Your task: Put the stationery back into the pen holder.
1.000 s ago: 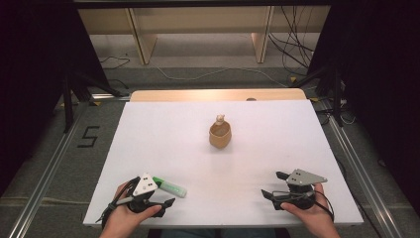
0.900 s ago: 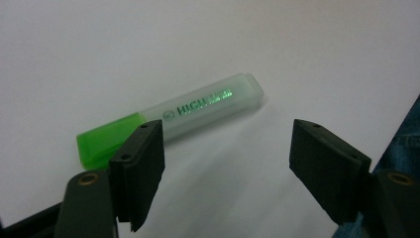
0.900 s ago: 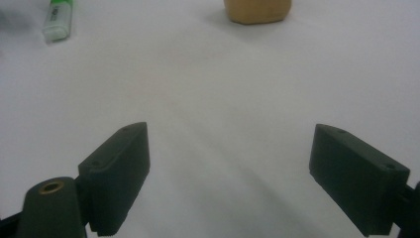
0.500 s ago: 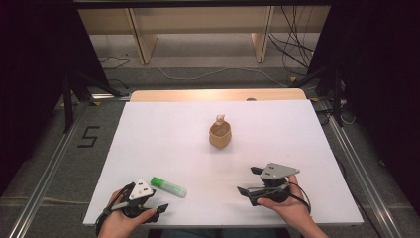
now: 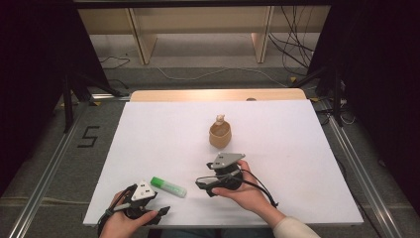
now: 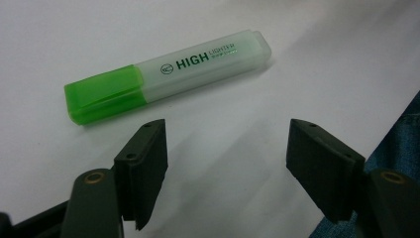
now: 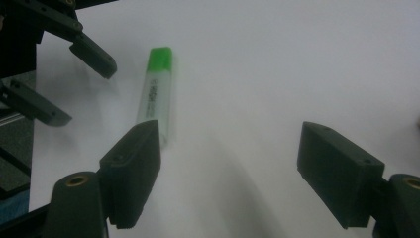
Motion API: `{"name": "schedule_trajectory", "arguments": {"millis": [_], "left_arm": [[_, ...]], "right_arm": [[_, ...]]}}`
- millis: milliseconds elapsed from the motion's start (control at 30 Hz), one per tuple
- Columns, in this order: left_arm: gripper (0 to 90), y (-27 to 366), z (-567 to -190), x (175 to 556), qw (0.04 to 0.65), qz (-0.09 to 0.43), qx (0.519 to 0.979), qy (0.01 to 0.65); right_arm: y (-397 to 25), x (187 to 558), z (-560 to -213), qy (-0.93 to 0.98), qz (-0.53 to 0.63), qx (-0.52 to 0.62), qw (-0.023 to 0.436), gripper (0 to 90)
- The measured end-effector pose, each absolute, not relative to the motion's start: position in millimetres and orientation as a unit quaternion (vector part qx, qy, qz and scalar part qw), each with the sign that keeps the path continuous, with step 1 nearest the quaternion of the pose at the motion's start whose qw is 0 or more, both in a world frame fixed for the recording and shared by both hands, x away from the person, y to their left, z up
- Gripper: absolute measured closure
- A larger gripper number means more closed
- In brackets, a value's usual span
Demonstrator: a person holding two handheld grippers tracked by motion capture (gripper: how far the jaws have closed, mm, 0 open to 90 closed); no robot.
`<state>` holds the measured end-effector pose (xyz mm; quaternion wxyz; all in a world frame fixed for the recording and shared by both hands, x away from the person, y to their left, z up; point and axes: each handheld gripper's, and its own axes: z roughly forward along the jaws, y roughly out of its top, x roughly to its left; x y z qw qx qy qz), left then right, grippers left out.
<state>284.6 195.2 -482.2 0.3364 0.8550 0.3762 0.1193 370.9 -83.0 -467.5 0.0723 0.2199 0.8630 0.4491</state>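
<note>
Two released tools near a green highlighter on the desk

The highlighter (image 5: 168, 187) lies flat at the near left of the white desk (image 5: 297, 129), between the left tool (image 5: 161, 212) and the right tool (image 5: 202, 184). Both have their jaws spread and hold nothing; the right one points toward it, probably to reach it. A small wooden cup (image 5: 220, 134) stands farther away.
</note>
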Motion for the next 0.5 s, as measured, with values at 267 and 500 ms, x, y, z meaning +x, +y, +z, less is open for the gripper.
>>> {"name": "schedule_trajectory", "arguments": {"millis": [267,500], "left_arm": [[32.1,195.3,-482.7,284.3,0.334,0.118,0.855,0.379],[32.0,195.4,-482.8,284.5,0.334,0.115,0.854,0.382]], "right_arm": [[-40.6,385.8,-473.5,0.875,0.437,0.203,0.054,30.7],[-9.7,392.5,-477.2,0.892,0.408,0.191,0.039,34.0]]}}
